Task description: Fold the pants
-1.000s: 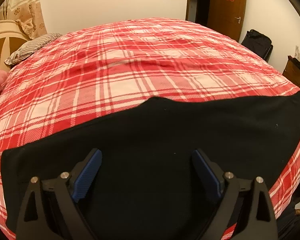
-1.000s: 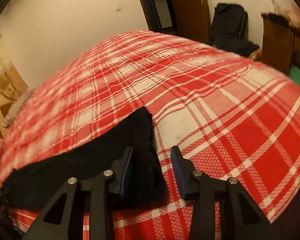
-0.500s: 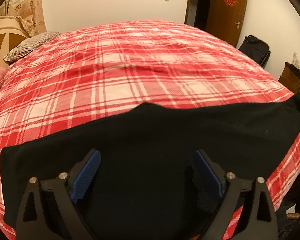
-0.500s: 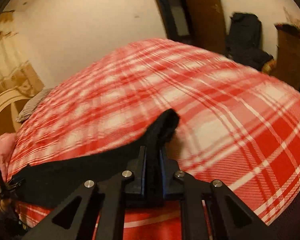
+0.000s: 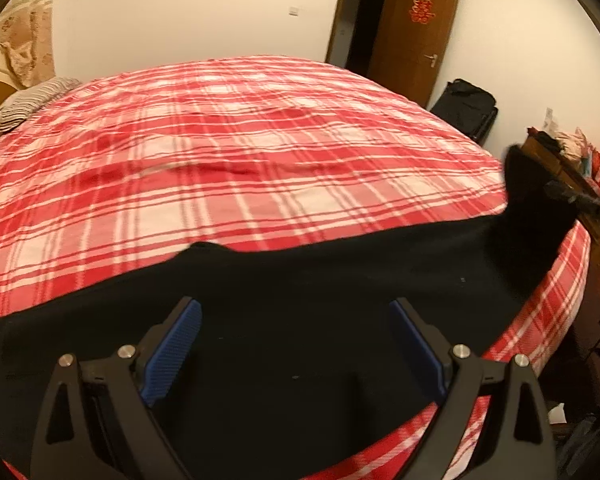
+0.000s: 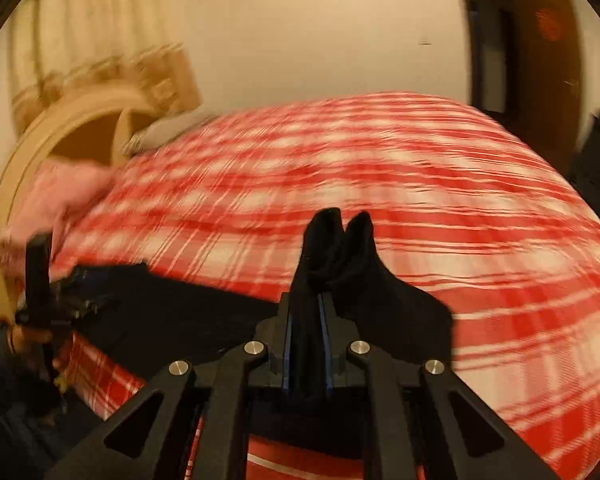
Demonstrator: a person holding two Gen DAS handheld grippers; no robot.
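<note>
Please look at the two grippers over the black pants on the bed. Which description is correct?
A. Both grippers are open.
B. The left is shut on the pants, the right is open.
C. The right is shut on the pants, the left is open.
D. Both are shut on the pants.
C: the right gripper pinches a lifted end of the black pants, while the left gripper is spread wide above the flat cloth.

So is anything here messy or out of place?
Nothing damaged or spilled. The black pants lie flat on the plaid bed, except one end, pinched up off the bed by the right gripper. The left gripper hangs open above them.
</note>
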